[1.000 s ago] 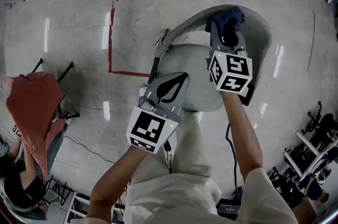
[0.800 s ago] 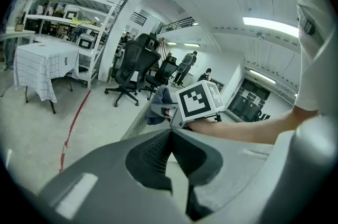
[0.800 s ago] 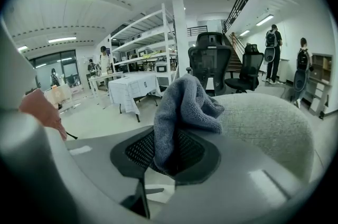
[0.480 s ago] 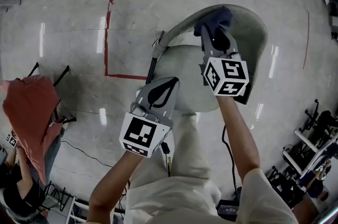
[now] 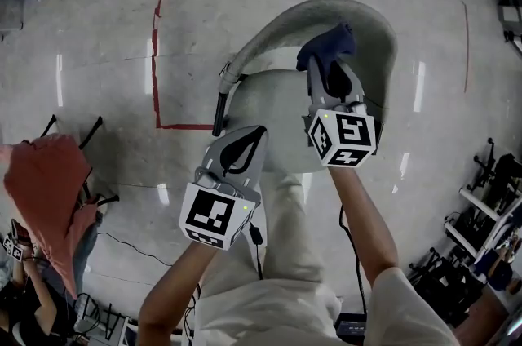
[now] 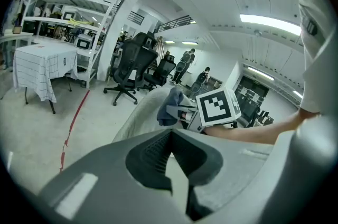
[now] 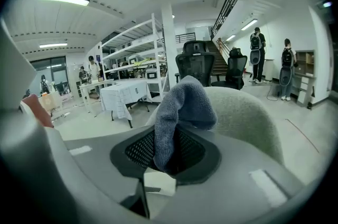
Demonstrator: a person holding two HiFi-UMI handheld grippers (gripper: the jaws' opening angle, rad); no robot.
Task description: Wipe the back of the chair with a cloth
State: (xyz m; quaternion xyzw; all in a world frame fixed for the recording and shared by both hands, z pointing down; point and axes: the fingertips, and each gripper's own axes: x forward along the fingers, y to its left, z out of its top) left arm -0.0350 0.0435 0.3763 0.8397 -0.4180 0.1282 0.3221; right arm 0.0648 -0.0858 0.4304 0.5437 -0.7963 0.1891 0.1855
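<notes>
One cloth (image 5: 325,47) | in right tongs (image 5: 325,68), perhaps touching chair (image 5: 373,42) | left tongs (image 5: 259,130) closed

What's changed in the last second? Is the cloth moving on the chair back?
The right gripper, shut on the cloth, has slid from the top rim of the chair back a little way down its inner face, toward the seat. Nothing was taken hold of or let go. The left gripper stays shut and empty over the seat's front left edge.
</notes>
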